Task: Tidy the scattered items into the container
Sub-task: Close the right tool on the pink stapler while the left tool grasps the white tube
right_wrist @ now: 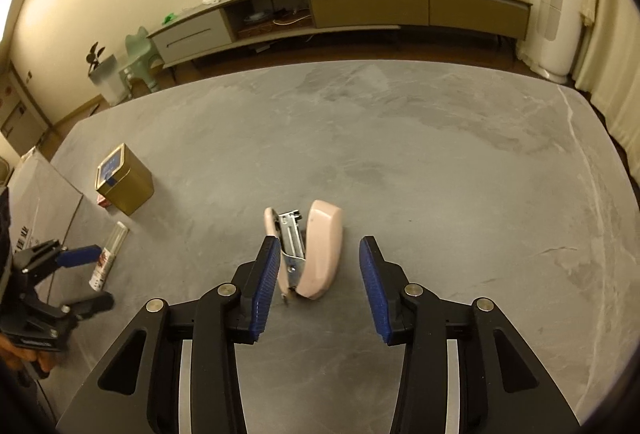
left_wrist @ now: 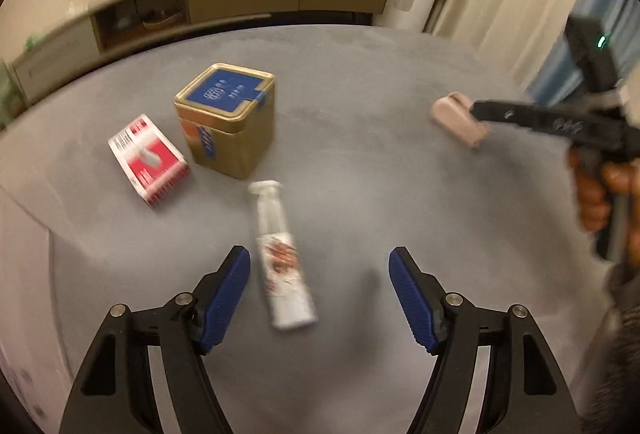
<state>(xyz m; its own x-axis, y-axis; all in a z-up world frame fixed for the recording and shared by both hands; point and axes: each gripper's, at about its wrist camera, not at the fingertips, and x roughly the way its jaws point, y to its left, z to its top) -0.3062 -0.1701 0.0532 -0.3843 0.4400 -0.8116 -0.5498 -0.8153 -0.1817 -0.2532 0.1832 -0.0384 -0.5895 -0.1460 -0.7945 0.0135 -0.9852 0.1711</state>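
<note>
A: Hovering over the grey worktop (right_wrist: pixel 440 154) with both grippers — right gripper (right_wrist: pixel 320 270) with fingers spread wide, clamped on nothing, straddling the pink stapler (right_wrist: pixel 320 250).

B: Lying hinged open, that stapler, metal magazine showing between its two pink halves. Sitting nearer the left finger (right_wrist: pixel 266 274) than the right one.

A: Worth shifting a touch sideways before closing, then — centring the body between the pads, squeezing across both halves so as to fold them together rather than catching one arm alone.

B: And the left gripper (left_wrist: pixel 320 294)?

A: Fingers apart as well, holding nothing, hanging above the white spray bottle (left_wrist: pixel 282 258) lying on its side. Bottle resting closer to the left pad, running lengthwise along the fingers — good for a grip across the barrel.

B: Round, though. Probably rolling if nudged.

A: So lowering squarely, closing slowly. Beyond it, gold tin (left_wrist: pixel 228 122) with blue lid, red-and-white box (left_wrist: pixel 150 160) just beside.

B: Container?

A: Possibly the white box edge (right_wrist: pixel 36 202) at the far left; hard telling.
</note>
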